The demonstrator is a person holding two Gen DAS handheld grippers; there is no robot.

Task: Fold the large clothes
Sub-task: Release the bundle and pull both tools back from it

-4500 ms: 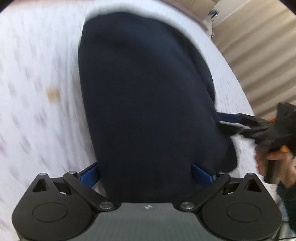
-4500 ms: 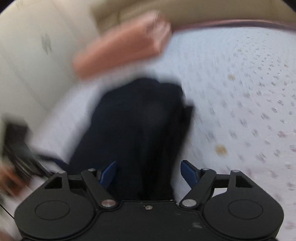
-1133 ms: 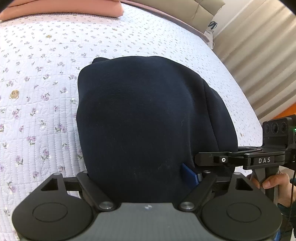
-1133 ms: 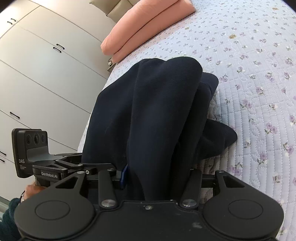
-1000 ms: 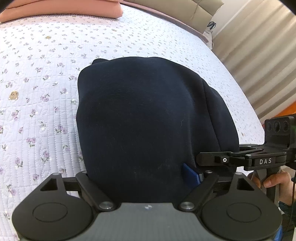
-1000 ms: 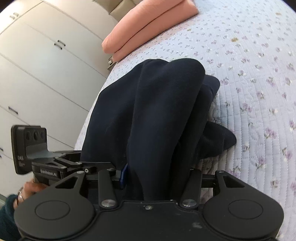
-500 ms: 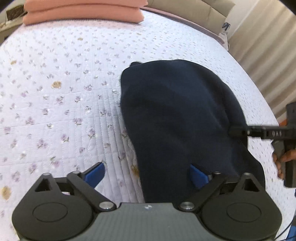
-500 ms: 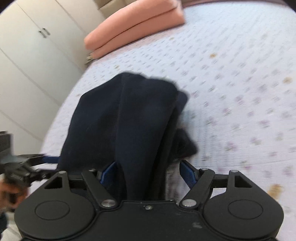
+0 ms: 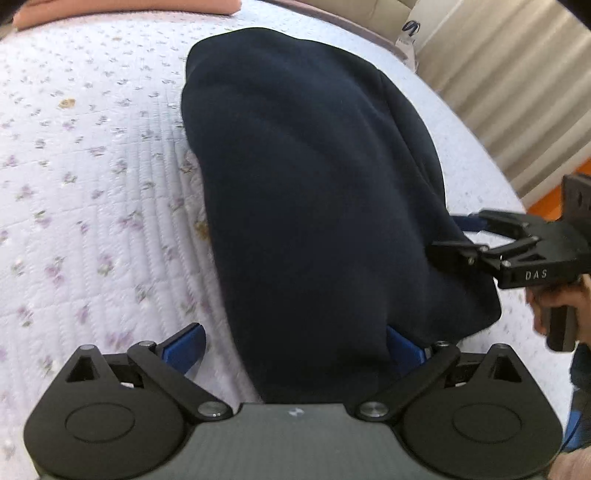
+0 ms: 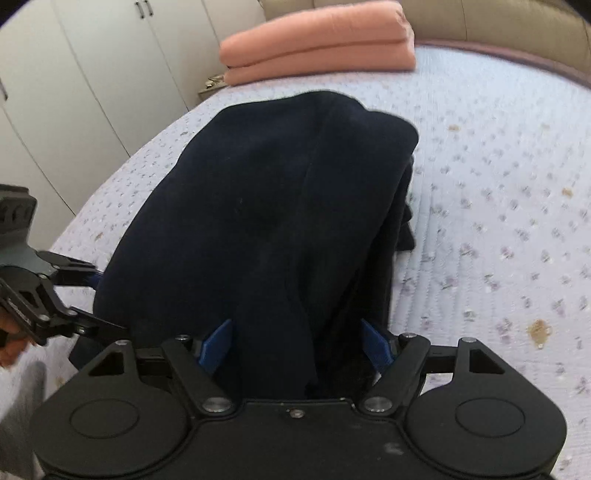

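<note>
A dark navy garment [image 9: 314, 184] lies folded in a thick bundle on the floral quilt [image 9: 92, 184]. My left gripper [image 9: 295, 345] straddles its near end with jaws still opening; the left blue fingertip [image 9: 184, 343] stands clear on the quilt. From the other side my right gripper [image 10: 297, 345] stands open over the bundle [image 10: 277, 203], cloth lying loosely between its blue pads [image 10: 218, 345]. The right gripper [image 9: 476, 236] shows at the bundle's right edge in the left wrist view; the left gripper [image 10: 85, 295] shows at its left edge in the right wrist view.
A folded pink blanket [image 10: 317, 44] rests at the head of the bed, in front of a beige headboard [image 10: 498, 22]. White wardrobe doors [image 10: 92, 74] stand beside the bed on one side, a pale curtain [image 9: 498, 92] on the other. A person's hand [image 9: 561, 299] holds the right gripper.
Both sets of jaws have spread wider and let the cloth go. The right wrist has rolled, so the bed now looks level. The garment has settled onto the quilt.
</note>
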